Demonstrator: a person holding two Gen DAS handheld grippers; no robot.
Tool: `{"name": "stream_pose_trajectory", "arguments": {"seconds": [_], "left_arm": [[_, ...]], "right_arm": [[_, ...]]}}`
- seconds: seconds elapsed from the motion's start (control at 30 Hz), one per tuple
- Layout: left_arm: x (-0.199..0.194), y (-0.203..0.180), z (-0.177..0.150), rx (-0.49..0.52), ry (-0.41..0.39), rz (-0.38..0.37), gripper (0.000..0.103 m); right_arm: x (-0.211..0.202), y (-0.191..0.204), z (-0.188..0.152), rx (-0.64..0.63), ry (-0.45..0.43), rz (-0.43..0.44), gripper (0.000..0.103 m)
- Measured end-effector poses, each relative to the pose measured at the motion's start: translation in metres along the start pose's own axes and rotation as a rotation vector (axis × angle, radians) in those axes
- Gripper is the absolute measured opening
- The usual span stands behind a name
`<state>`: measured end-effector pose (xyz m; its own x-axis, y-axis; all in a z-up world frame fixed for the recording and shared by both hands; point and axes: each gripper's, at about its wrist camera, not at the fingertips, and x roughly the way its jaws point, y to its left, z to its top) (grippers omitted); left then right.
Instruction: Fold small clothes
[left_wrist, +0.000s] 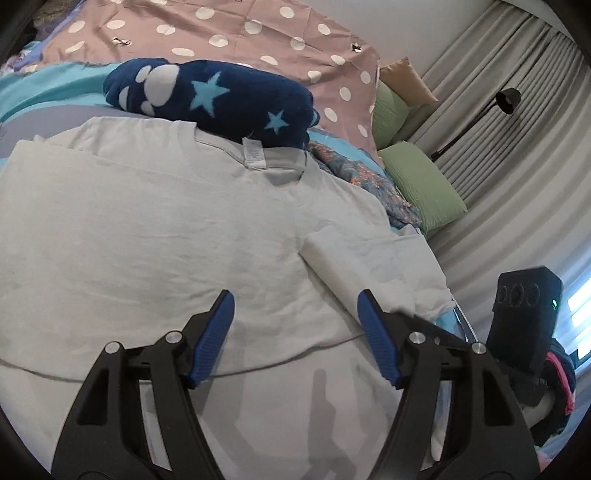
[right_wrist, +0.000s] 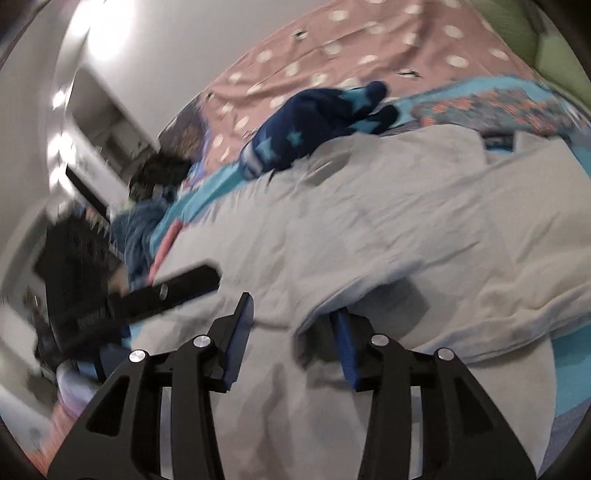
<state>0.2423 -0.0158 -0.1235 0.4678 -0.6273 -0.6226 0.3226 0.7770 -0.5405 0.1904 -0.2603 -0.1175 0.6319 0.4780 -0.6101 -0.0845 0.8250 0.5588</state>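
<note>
White T-shirt (left_wrist: 155, 221) lying flat on bed (left_wrist: 55, 85), sleeve folded in. Left gripper (left_wrist: 295, 332) hovering, fingers apart, empty. Right gripper (right_wrist: 291, 332) fingers apart over shirt fold, gripping nothing. Risk: loose fold springing open, fingers dragging fabric, wrinkling.

The t-shirt (left_wrist: 155, 229) is pale grey with a white neck label (left_wrist: 254, 153). Behind it lies a navy fleece (left_wrist: 221, 99) with light-blue stars and white paw prints. The bedspread (left_wrist: 229, 33) is dusty pink with white dots; the sheet (left_wrist: 55, 88) is turquoise. Two pillows (left_wrist: 421, 184) are green. Both claws, left claw (left_wrist: 295, 317) and right claw (right_wrist: 291, 325), have black arms and blue pads, though blur softens the right view.
</note>
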Motion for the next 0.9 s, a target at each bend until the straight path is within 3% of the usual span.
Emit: {"name": "stream_pose_trajectory", "arguments": {"seconds": [0.07, 0.1, 0.23, 0.3, 0.43, 0.67, 0.7, 0.73, 0.77, 0.9], "left_arm": [[-0.004, 0.005, 0.002, -0.028, -0.009, -0.013, 0.070], [-0.006, 0.007, 0.003, -0.041, -0.013, -0.023, 0.070], [-0.010, 0.016, 0.006, -0.092, 0.002, -0.112, 0.073], [-0.007, 0.014, 0.004, -0.078, 0.034, -0.116, 0.074], [0.011, 0.012, -0.003, -0.065, 0.106, -0.079, 0.074], [0.017, 0.010, -0.002, -0.055, 0.102, -0.052, 0.070], [0.018, 0.008, -0.003, -0.043, 0.101, -0.034, 0.064], [0.021, 0.006, -0.003, -0.024, 0.105, -0.005, 0.036], [0.024, 0.006, -0.003, -0.020, 0.115, 0.005, 0.017], [0.023, -0.001, 0.000, -0.007, 0.103, 0.001, 0.004]], "right_arm": [[0.002, -0.009, 0.003, 0.070, -0.020, -0.009, 0.043], [0.007, -0.003, 0.002, 0.035, -0.013, 0.013, 0.043], [0.013, 0.054, -0.020, -0.310, 0.102, 0.165, 0.042], [0.012, 0.067, -0.029, -0.400, 0.125, 0.150, 0.042], [0.012, 0.063, -0.031, -0.410, 0.147, 0.126, 0.042], [0.004, 0.037, -0.032, -0.296, 0.159, 0.108, 0.042], [0.000, 0.036, -0.033, -0.289, 0.154, 0.107, 0.042], [-0.004, 0.034, -0.033, -0.281, 0.144, 0.104, 0.042], [-0.007, 0.033, -0.033, -0.277, 0.135, 0.100, 0.043], [-0.032, 0.022, -0.031, -0.255, 0.075, 0.054, 0.043]]}}
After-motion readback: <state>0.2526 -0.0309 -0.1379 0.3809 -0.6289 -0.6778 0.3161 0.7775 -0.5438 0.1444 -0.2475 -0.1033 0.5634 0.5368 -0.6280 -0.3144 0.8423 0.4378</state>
